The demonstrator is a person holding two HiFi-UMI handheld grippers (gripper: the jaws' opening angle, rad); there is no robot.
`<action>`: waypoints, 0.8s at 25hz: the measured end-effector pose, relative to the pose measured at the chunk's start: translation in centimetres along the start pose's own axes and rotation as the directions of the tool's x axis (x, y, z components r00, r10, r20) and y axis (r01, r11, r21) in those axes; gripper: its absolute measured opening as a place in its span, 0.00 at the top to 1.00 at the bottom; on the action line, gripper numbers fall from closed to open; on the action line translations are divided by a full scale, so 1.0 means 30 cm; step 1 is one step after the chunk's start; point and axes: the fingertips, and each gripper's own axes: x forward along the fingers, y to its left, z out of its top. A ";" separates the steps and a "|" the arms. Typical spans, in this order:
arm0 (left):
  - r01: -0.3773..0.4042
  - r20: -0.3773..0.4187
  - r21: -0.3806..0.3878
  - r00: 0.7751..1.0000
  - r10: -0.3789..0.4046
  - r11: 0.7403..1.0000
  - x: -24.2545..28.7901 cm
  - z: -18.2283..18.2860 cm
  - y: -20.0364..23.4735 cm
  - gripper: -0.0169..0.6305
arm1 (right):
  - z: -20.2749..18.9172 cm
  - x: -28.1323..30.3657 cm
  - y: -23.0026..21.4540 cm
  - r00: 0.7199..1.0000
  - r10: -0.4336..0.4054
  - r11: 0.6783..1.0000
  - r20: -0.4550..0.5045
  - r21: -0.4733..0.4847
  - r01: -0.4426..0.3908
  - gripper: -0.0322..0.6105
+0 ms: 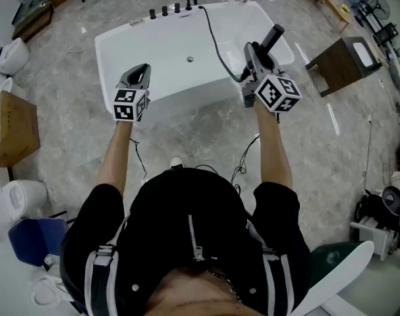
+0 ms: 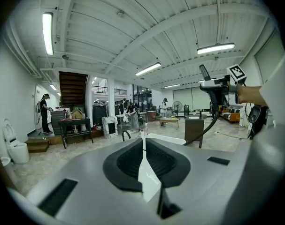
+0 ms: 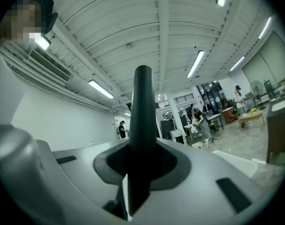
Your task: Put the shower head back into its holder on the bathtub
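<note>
In the head view a white bathtub (image 1: 167,51) stands ahead of me, with a row of black taps and a spout (image 1: 176,6) on its far rim. A black hose (image 1: 216,41) runs from there across the tub to the black shower head (image 1: 273,37). My right gripper (image 1: 254,50) is shut on that shower head (image 3: 143,121), which sticks up from between the jaws over the tub's right side. My left gripper (image 1: 142,70) is shut and holds nothing (image 2: 143,142); it hovers over the tub's near left edge. The left gripper view shows the right gripper (image 2: 216,87) holding the wand.
A dark wooden stand (image 1: 344,61) sits right of the tub. A cardboard box (image 1: 12,127) and white toilets (image 1: 8,54) stand at the left. Cables (image 1: 242,166) lie on the floor by my feet. People stand far off in the hall (image 2: 43,114).
</note>
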 end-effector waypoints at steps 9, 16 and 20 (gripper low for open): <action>0.028 0.006 0.005 1.000 -0.028 1.000 -0.025 -0.014 -0.020 0.91 | -0.006 -0.016 0.018 1.000 -0.015 1.000 0.010 -0.026 0.015 0.82; 0.039 0.048 -0.001 0.998 -0.039 0.999 -0.030 0.002 -0.005 0.67 | -0.016 -0.006 0.063 1.000 -0.005 0.999 0.010 -0.039 0.005 0.82; 0.036 0.067 0.008 0.997 -0.036 0.999 -0.023 0.006 0.014 0.57 | -0.025 -0.008 0.079 1.000 -0.005 0.999 0.006 -0.051 0.005 0.82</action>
